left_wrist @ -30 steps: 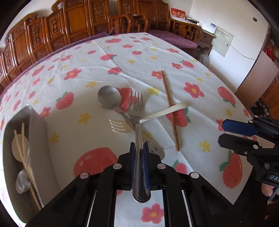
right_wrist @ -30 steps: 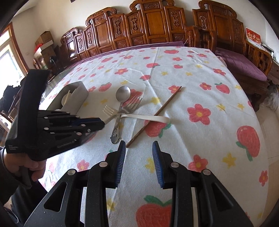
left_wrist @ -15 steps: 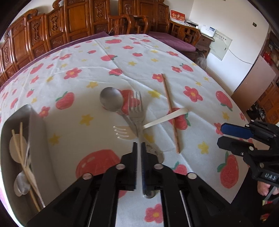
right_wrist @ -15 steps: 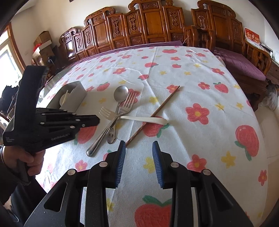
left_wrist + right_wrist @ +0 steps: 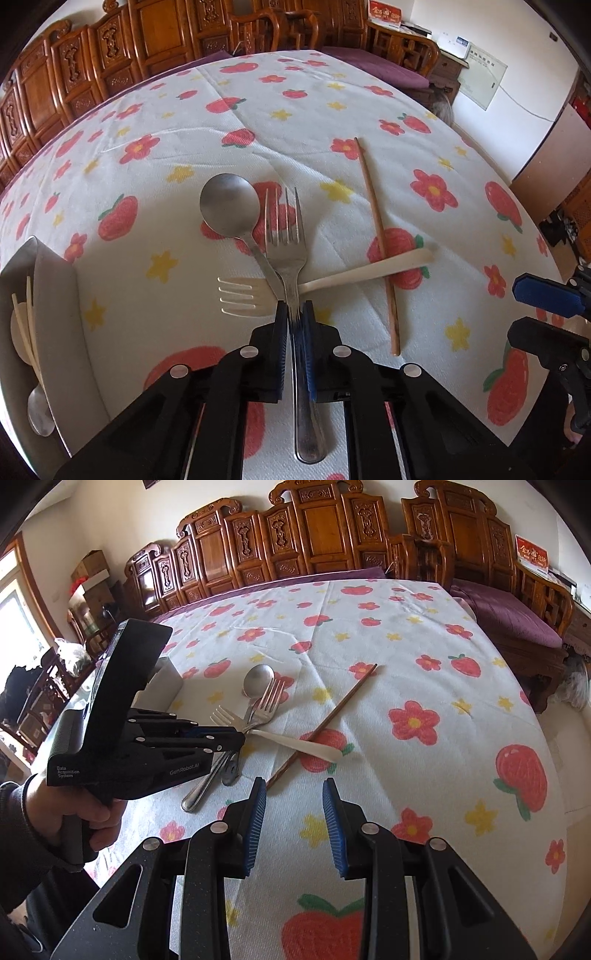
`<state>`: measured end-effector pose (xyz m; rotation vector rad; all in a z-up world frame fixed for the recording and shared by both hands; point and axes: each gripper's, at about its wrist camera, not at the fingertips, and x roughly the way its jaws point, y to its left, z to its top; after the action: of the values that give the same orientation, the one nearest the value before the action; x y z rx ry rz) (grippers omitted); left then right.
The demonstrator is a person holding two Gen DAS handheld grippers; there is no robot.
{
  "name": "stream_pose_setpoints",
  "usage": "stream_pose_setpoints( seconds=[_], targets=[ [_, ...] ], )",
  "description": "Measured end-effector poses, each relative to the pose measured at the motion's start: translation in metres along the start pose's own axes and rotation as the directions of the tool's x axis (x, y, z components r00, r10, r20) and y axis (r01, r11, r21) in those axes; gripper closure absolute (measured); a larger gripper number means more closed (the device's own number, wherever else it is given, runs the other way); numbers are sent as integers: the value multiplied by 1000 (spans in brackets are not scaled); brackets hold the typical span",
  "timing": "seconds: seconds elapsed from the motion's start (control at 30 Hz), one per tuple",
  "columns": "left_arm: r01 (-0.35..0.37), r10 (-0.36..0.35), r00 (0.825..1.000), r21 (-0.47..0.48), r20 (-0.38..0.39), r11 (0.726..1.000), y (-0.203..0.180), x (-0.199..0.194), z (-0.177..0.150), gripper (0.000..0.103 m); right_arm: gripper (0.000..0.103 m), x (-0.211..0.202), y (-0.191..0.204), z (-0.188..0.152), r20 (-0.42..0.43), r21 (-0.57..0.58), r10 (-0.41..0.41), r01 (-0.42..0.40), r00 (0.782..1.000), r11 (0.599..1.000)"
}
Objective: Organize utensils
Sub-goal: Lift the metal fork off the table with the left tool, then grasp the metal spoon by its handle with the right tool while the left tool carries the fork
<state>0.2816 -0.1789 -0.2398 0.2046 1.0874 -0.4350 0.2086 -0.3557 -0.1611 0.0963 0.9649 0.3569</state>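
A metal fork (image 5: pixel 286 236) lies on the flowered cloth, its tines beside a metal spoon (image 5: pixel 227 205) and its stem across a white plastic fork (image 5: pixel 240 299). My left gripper (image 5: pixel 293 314) has its jaws nearly together on either side of the metal fork's neck, pads against it. From the right wrist view the left gripper (image 5: pixel 242 738) reaches over that pile, and the fork's handle end rests on the cloth. A brown chopstick (image 5: pixel 332 716) lies under the plastic fork's handle. My right gripper (image 5: pixel 293 781) hovers open and empty near the front edge.
A grey organizer box (image 5: pixel 55 295) at the left holds chopsticks and spoons. A hand (image 5: pixel 85 812) grips the left tool. Carved wooden chairs (image 5: pixel 325 528) line the far side. The table's right edge drops to the floor.
A second ago the left gripper held the metal fork by its handle. Then the fork lay on the cloth with the jaws almost together behind it. Now the gripper has moved forward onto the neck.
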Motion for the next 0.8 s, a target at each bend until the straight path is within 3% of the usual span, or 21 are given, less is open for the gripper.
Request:
stream_pose_setpoints(
  seconds=[0.47, 0.8],
  targets=[
    [3, 1, 993, -32, 115, 999, 24, -62, -14, 97, 69, 12, 10, 2, -20, -11, 2, -2, 1000, 1000],
    [9, 3, 982, -60, 190, 998, 49, -107, -23, 97, 69, 59, 43, 47, -16, -28, 24, -24, 1000, 999]
  ],
)
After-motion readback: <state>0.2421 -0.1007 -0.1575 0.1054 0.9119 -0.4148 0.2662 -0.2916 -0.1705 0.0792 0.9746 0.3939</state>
